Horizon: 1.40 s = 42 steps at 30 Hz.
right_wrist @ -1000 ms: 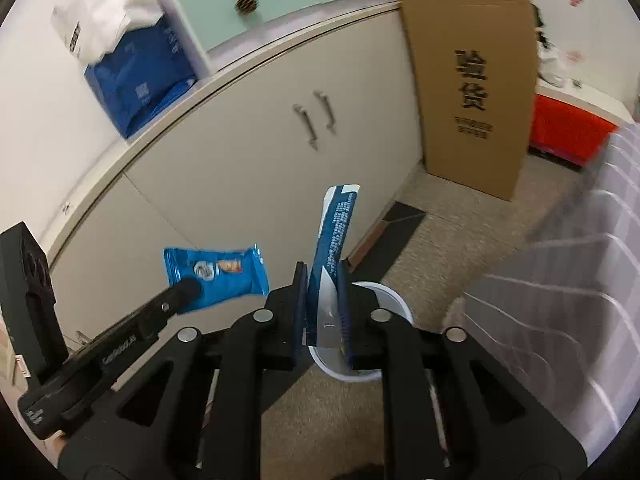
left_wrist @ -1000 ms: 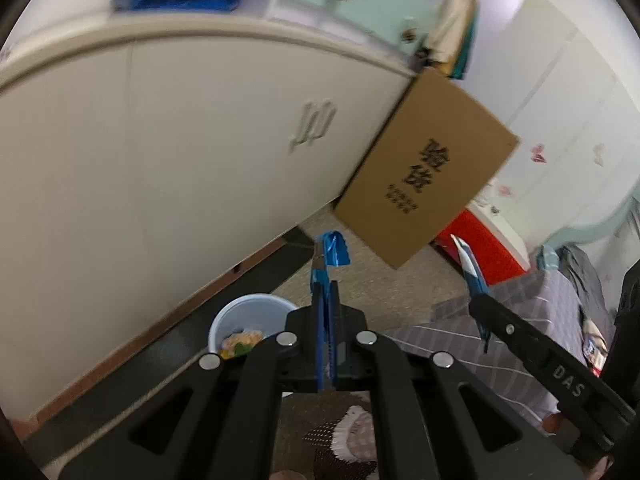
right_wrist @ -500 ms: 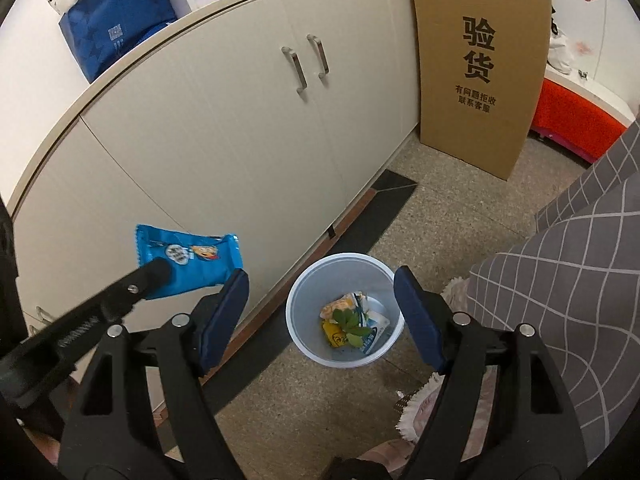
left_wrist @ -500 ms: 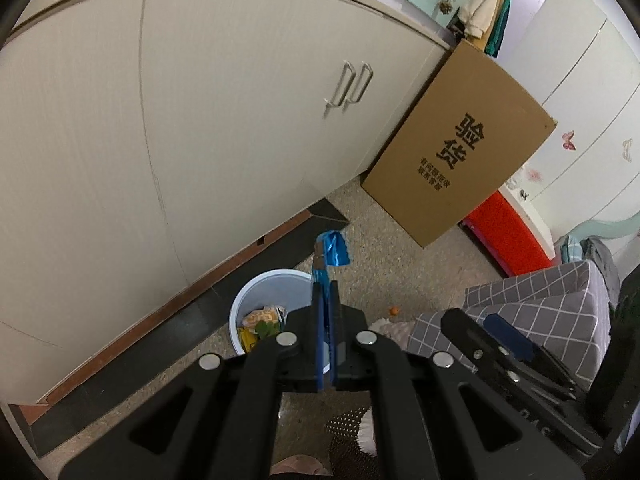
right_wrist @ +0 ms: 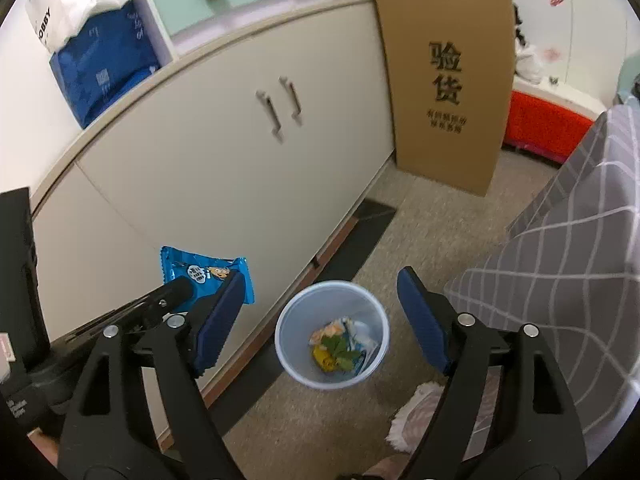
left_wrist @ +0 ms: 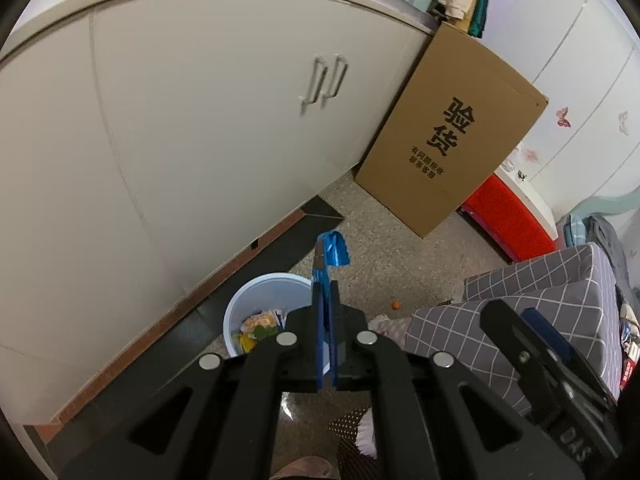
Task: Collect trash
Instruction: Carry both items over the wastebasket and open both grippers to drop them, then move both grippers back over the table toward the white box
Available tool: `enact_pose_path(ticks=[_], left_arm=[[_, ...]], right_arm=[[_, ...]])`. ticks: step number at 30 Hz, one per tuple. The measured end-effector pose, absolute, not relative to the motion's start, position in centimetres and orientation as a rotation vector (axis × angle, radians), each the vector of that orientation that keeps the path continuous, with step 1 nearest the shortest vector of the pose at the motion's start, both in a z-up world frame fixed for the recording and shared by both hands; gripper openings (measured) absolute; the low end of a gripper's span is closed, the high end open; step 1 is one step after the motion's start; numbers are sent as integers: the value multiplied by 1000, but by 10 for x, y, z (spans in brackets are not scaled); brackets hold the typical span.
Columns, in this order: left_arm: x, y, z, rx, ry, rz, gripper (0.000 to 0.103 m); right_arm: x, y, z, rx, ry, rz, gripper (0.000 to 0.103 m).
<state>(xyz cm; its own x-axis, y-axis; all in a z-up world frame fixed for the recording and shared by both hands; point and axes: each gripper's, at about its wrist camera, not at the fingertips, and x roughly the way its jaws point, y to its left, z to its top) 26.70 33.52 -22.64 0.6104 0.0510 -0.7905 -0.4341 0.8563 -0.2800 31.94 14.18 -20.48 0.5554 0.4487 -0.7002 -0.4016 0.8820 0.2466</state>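
Floor of speckled grey stone runs as an open strip between one long cream cabinet (right_wrist: 224, 168) with two metal door handles and one grey checked fabric seat (right_wrist: 568, 264). One round pale blue plastic bin (right_wrist: 374, 320) stands in that strip at 6 o'clock in the right wrist view, close to the cabinet's dark base board, with bare floor beyond it toward 1 o'clock. Several wrappers and a green leaf lie inside it.

The right gripper (right_wrist: 320, 316) is spread wide and empty, its two blue pads (right_wrist: 420, 316) framing the bin from above.

The left gripper (left_wrist: 326, 312) is pressed together, pinching one blue foil snack wrapper (right_wrist: 200, 274), which hangs in the air above the floor to the left of the bin, at 9 o'clock from it.

One tall brown cardboard box (right_wrist: 448, 80) with black printed characters leans against the cabinet's far end at 1 o'clock. One red storage box (right_wrist: 548, 120) sits behind it.
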Motion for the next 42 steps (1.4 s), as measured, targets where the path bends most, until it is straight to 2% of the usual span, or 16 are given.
enact_pose_path(ticks=[2, 4, 5, 6, 7, 13, 28, 36, 42], left_arm=[[275, 331, -223, -461, 881, 292, 3], [286, 327, -224, -424, 906, 277, 9], [292, 326, -226, -404, 934, 281, 31], [296, 325, -228, -383, 963, 299, 63], [298, 324, -230, -362, 970, 334, 71], [288, 317, -226, -383, 961, 324, 72], [253, 270, -153, -307, 832, 274, 74], [246, 211, -114, -259, 767, 208, 76], [251, 139, -97, -183, 749, 106, 79]], right_arm=[[320, 137, -201, 77, 829, 491, 78], [321, 132, -199, 94, 823, 483, 78], [322, 130, -198, 98, 823, 479, 79], [322, 128, -198, 101, 824, 476, 79], [322, 126, -198, 104, 826, 473, 79], [318, 121, -194, 103, 826, 467, 79], [291, 72, -148, 179, 743, 446, 80], [272, 11, -111, 215, 662, 401, 81], [261, -55, -95, 238, 609, 304, 81]])
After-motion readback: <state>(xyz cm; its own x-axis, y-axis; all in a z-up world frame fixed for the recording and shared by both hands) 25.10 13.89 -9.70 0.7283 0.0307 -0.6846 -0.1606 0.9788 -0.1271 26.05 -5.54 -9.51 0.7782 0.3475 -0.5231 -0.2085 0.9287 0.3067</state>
